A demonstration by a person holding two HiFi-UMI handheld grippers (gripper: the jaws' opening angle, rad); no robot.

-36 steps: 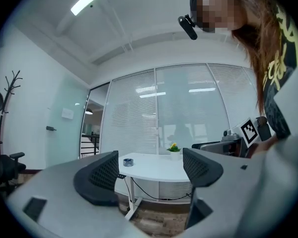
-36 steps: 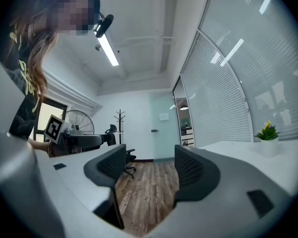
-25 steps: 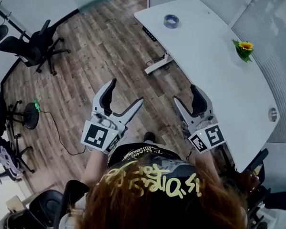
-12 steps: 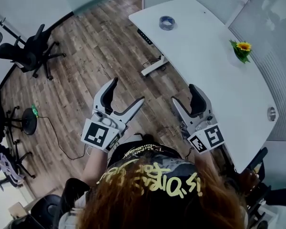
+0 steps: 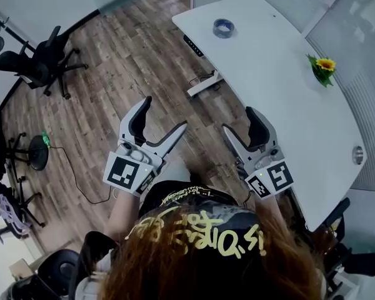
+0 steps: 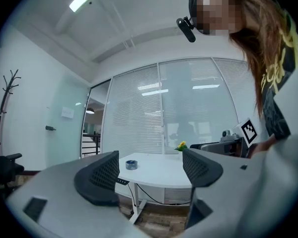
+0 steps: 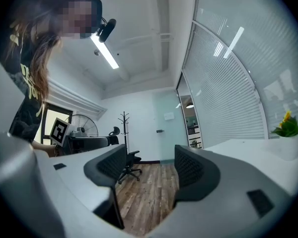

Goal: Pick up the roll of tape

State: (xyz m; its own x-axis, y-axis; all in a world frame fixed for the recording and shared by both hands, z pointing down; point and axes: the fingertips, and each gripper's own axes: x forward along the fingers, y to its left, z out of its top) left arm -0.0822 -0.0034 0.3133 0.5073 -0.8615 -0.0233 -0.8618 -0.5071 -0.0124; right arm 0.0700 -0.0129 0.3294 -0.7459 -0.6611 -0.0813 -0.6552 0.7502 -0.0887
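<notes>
Roll of tape (image 5: 224, 27) lies flat, hole up, at the far end of the desk (image 5: 281, 99). My left gripper (image 5: 165, 114) and right gripper (image 5: 239, 120) gape empty, well apart from it.

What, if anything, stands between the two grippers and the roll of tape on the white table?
Nothing visible does. The roll of tape lies alone at the far end of the table; only open floor and bare tabletop separate it from the left gripper and right gripper, both open. The flower stands well aside.
</notes>
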